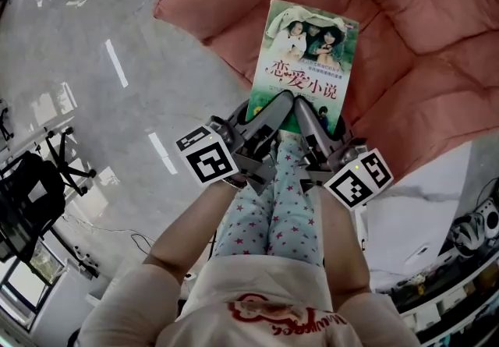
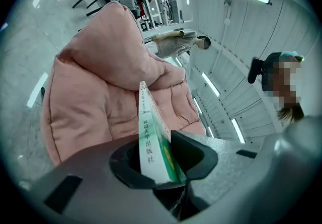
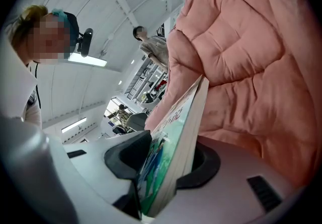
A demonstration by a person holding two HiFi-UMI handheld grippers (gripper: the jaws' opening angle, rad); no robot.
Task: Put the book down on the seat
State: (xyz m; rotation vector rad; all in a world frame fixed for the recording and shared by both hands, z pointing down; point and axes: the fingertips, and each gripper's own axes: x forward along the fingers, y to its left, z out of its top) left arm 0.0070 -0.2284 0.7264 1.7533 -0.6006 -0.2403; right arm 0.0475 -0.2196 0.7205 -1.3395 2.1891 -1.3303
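A green paperback book (image 1: 306, 57) with two people on its cover hangs face up above the pink cushioned seat (image 1: 405, 49). My left gripper (image 1: 273, 109) and right gripper (image 1: 306, 113) are both shut on the book's near edge, side by side. In the left gripper view the book's white spine (image 2: 150, 140) stands between the dark pads, with the pink seat (image 2: 100, 92) behind it. From the right gripper view, the book (image 3: 173, 152) is clamped edge-on between the pads, the seat (image 3: 251, 77) close on the right.
Shiny grey floor (image 1: 101, 88) lies left of the seat. A white marbled surface (image 1: 421, 213) is at lower right, dark chairs and stands (image 1: 39, 182) at far left. My legs in star-print trousers (image 1: 273, 205) are under the grippers. A person (image 2: 176, 42) stands in the distance.
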